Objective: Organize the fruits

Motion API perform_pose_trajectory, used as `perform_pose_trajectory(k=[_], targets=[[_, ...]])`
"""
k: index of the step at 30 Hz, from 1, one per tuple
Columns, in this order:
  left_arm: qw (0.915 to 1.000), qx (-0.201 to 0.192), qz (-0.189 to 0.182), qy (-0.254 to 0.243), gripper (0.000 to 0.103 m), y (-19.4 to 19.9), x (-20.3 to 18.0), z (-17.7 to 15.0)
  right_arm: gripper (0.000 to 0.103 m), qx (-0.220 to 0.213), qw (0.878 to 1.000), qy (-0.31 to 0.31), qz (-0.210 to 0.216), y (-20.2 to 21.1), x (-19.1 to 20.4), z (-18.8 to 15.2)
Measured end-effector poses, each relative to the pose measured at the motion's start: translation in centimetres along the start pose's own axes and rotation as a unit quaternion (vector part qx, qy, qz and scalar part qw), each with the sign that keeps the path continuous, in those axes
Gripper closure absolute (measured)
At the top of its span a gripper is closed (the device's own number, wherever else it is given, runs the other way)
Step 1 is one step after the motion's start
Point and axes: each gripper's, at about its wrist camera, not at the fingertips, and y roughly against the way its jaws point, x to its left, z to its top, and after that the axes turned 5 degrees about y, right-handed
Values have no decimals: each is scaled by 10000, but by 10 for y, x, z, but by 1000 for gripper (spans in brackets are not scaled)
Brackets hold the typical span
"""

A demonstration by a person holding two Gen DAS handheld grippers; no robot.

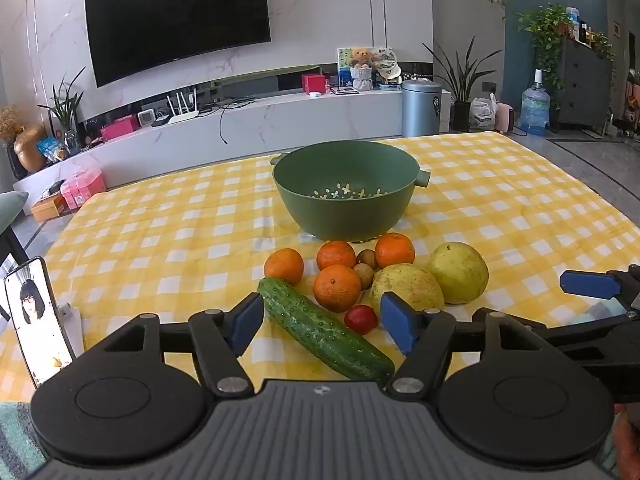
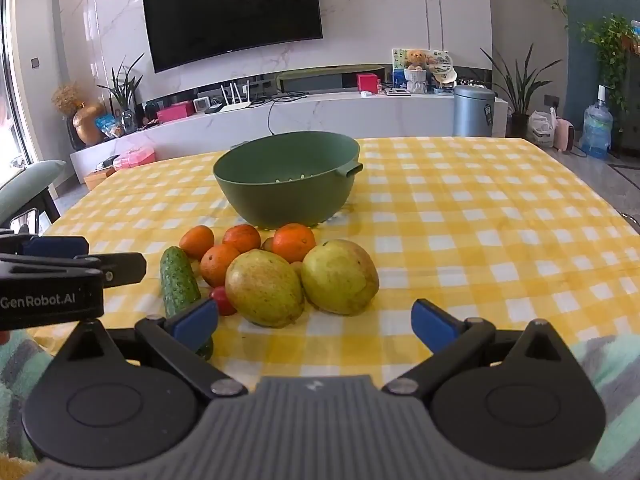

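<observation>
One table (image 1: 500,200), filling the middle band of both views, covered by a yellow-and-white checked cloth, flat and faintly creased.

One television (image 1: 176,20), upper left of the left wrist view: a black glossy rectangle on a marbled wall.

One green colander bowl (image 1: 344,188), centre of the frame: round, matt plastic, a lug handle on each side, flower-shaped holes in the bottom. It holds no fruit.

Two grippers, black frames with blue pads. The left gripper (image 1: 322,320), lower centre of its own view, stands wide, its pads flanking the cucumber and tomato without touching them. The right gripper (image 2: 316,322), lower centre of its view, is spread fully, with nothing between the pads.

One cucumber (image 1: 320,328), dark green, long, knobbly, lying diagonally at the near edge of the pile.

Two pears (image 2: 264,288), yellow-green, speckled, lying side by side and touching.

Four oranges (image 1: 337,288), round, dimpled skin, clustered just in front of the bowl.

Two small brown round fruits (image 1: 363,274), wedged among the oranges.

One cherry tomato (image 1: 361,319), red, glossy, beside the cucumber.
</observation>
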Motion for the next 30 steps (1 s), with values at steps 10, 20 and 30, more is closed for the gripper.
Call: perform_pose_trajectory(k=[10, 20, 30], targets=[[10000, -6, -48, 34, 24, 4, 1, 1, 4, 34, 10000, -28, 0, -2, 0, 1], [10000, -5, -48, 32, 24, 4, 1, 2, 4, 76, 10000, -36, -39, -4, -1, 0], [10000, -4, -70, 61, 24, 6, 2, 3, 4, 107, 9999, -54, -80, -5, -1, 1]])
